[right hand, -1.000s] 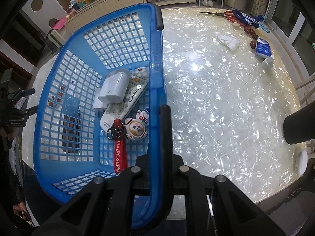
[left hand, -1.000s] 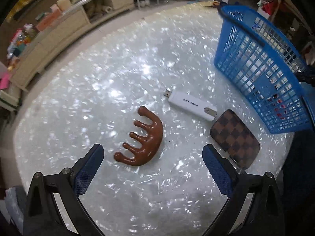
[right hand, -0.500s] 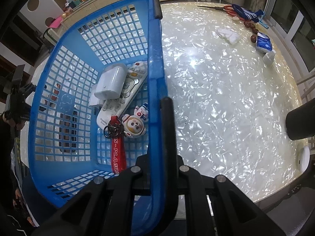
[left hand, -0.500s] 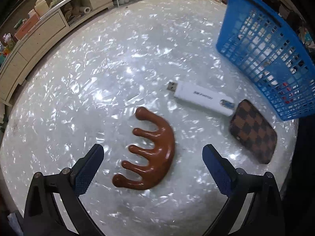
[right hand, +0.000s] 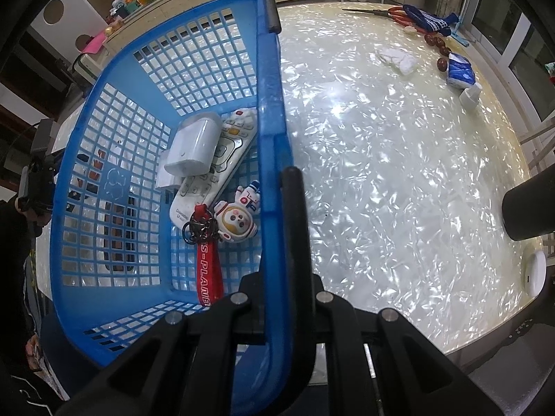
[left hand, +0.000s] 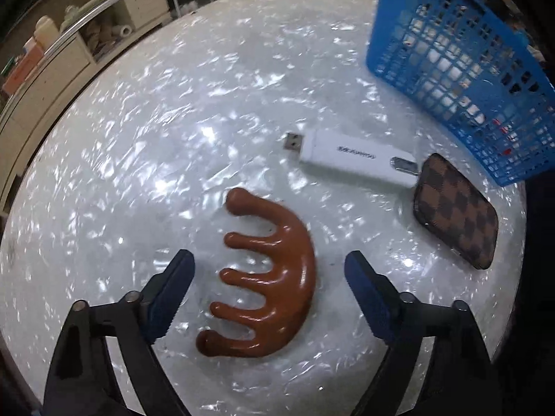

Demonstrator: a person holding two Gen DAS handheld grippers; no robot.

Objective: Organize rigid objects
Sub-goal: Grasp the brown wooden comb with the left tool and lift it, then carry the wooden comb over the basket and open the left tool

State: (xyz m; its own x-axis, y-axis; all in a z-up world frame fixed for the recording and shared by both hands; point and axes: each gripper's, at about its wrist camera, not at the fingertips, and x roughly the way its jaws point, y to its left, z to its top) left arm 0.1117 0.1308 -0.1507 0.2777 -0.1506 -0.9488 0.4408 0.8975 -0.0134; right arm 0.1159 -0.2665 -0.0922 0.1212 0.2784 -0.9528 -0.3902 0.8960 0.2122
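The brown comb [left hand: 274, 277] is lying on the table [left hand: 145, 145] between my wide-open left hand-held gripper [left hand: 269, 270]; my right hand-held gripper [right hand: 277, 208] is clamping the blue basket [right hand: 270, 111] rim.

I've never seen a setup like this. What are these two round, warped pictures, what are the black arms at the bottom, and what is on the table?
No robot: a person holds a two-fingered grabber in each hand, each carrying a wide-angle camera looking along its fingers. The left gripper is open over a brown wooden comb on the white table. Beyond lie a white USB stick and a checkered case. The right gripper is shut on the rim of the blue basket, which holds a remote, a white charger and an astronaut keychain.
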